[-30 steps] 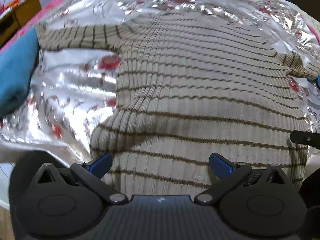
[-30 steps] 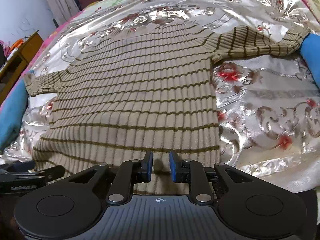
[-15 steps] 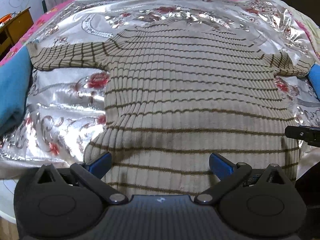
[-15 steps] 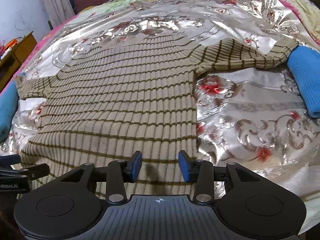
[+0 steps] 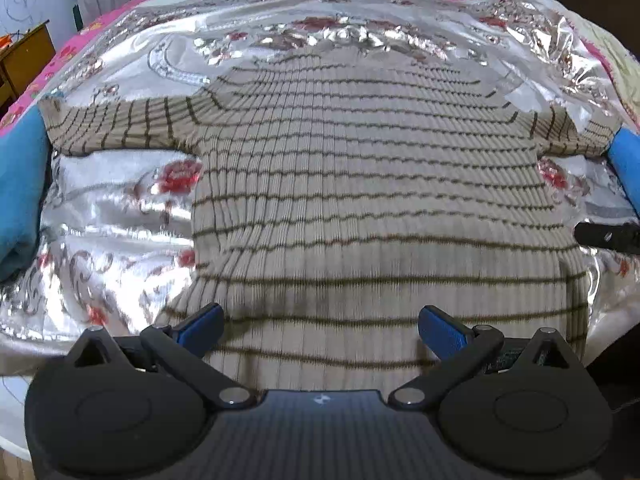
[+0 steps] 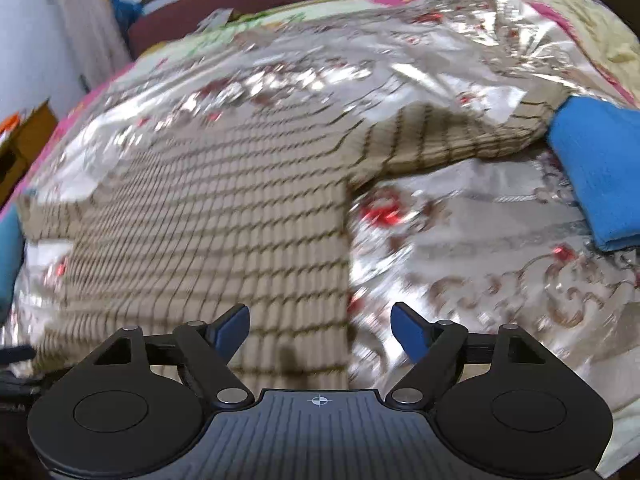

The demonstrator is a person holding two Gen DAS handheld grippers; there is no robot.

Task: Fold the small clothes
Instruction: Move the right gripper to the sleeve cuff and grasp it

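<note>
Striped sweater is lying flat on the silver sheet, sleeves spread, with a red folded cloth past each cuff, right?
Not red: the folded cloths are blue, as the right wrist view shows. The striped sweater does lie flat on the silver sheet, sleeves spread.

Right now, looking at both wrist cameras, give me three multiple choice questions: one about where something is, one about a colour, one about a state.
1. Where does the striped sweater lie?
A. on the shiny floral cover
B. on a wooden floor
C. on a hanger

2. What colour are the folded cloths at the sleeve ends?
A. red
B. blue
C. black

3. How is the sweater arranged?
A. rolled up
B. folded in half
C. spread flat, sleeves out

Answers:
1 A, the silvery cover shows all round it.
2 B, blue cloth sits by each cuff.
3 C, both sleeves stretch sideways and the body lies unfolded.
</note>
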